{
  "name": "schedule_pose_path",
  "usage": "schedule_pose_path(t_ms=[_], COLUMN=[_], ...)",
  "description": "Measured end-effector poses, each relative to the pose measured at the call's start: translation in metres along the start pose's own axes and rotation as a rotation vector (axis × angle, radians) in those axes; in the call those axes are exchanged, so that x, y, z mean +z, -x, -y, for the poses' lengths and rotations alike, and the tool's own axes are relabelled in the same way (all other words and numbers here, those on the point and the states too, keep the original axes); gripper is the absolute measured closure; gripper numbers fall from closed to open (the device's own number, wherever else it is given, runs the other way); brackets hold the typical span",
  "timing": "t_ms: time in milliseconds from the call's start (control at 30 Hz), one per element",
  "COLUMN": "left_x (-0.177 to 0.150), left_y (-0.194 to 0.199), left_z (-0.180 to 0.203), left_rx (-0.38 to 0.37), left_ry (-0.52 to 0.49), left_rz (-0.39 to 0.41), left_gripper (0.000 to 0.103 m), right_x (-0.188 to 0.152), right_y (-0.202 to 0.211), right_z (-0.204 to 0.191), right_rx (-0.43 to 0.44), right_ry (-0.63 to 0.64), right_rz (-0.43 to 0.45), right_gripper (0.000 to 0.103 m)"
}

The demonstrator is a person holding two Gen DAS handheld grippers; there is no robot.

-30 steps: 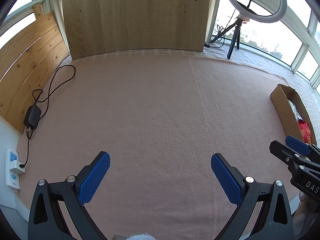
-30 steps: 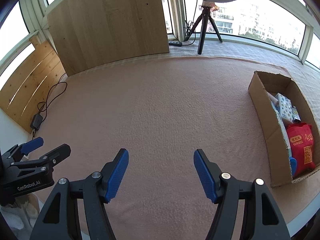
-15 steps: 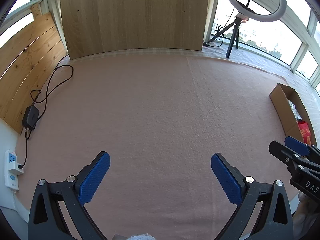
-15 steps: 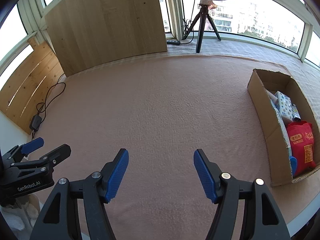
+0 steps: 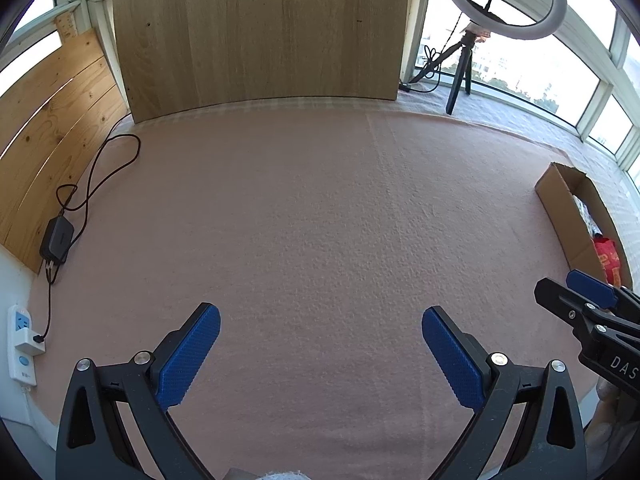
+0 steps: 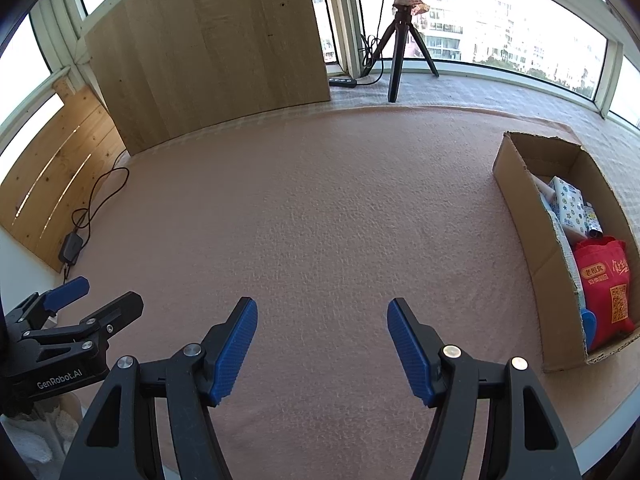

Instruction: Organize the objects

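The left gripper [image 5: 320, 330] now sits a little nearer to the power adapter [image 5: 57, 239]; the right gripper [image 6: 322, 320] edges slightly forward.

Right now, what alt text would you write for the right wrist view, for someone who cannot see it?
An open right hand-held gripper with blue pads hovers empty over a pink cloth-covered table. At the right, a cardboard box holds a red bag and patterned packets; the left hand-held gripper shows at the left edge.

On my left gripper [image 6: 98, 300] I read "GenRobot.AI" in white along its black body. My right gripper [image 5: 576, 294] shows only "DAS", cut by the frame edge. The red bag [image 6: 604, 280] in the cardboard box [image 6: 520, 204] at right carries print I cannot make out.
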State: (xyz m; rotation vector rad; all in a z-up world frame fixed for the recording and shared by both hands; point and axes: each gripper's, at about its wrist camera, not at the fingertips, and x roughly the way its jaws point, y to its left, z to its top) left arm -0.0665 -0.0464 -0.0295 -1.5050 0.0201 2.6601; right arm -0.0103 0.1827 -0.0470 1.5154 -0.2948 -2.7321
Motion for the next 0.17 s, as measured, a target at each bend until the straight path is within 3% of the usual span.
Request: schedule_pose_path(t_ms=[167], left_x=[-0.0021], left_y=[-0.0073], left_z=[0.0032], left_rx=[-0.008], left_ry=[-0.003], left_rz=[-0.024], left_gripper=[0.001], right_x=[-0.0001], right_y=[-0.0035], right_z=[0.0039], right_rx=[0.005], right_ry=[-0.017], right_rz=[-0.014], right_gripper=[0.039])
